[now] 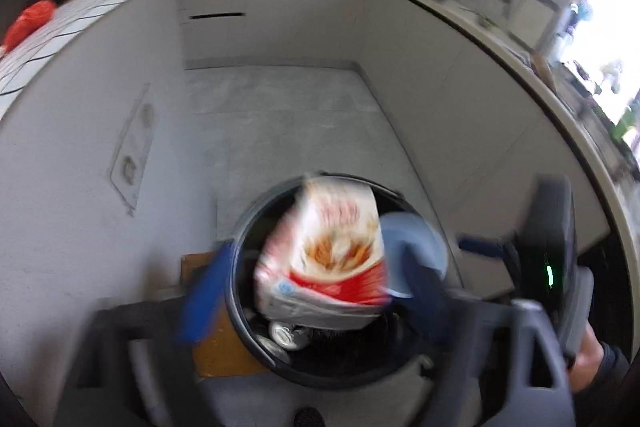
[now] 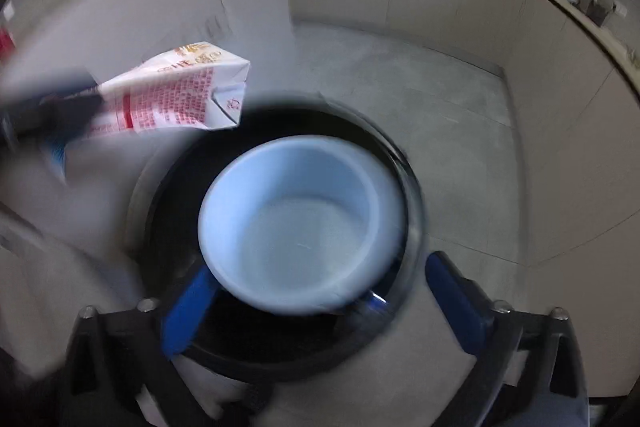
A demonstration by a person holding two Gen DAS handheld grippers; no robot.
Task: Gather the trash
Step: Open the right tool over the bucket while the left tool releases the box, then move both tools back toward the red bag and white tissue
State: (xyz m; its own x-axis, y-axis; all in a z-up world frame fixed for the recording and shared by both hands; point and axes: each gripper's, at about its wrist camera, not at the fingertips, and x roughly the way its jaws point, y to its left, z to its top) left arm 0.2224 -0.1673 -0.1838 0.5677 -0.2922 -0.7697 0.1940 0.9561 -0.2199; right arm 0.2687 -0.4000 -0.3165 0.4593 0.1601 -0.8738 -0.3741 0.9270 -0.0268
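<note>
Kitchen, grey floor (image 1: pixel 280 115); both views motion-blurred. Black bin (image 1: pixel 240 291), near: 2 cans (image 1: pixel 286 335), rest hidden. Left tongs (image 1: pixel 308 267) grip milk carton (image 1: pixel 324 251) above bin. Right tongs (image 2: pixel 320 303) spread; pale cup (image 2: pixel 300 227) between them, contact unclear.

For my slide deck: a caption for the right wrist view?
White paper cup above the dark trash bin between open blue fingers; a red-and-white carton at left.

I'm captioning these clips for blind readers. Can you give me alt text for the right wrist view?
A pale blue cup hangs over the open black trash bin, between the blue fingers of the right hand-held gripper. At left, the left hand-held gripper holds a red-and-white carton near the bin.
</note>
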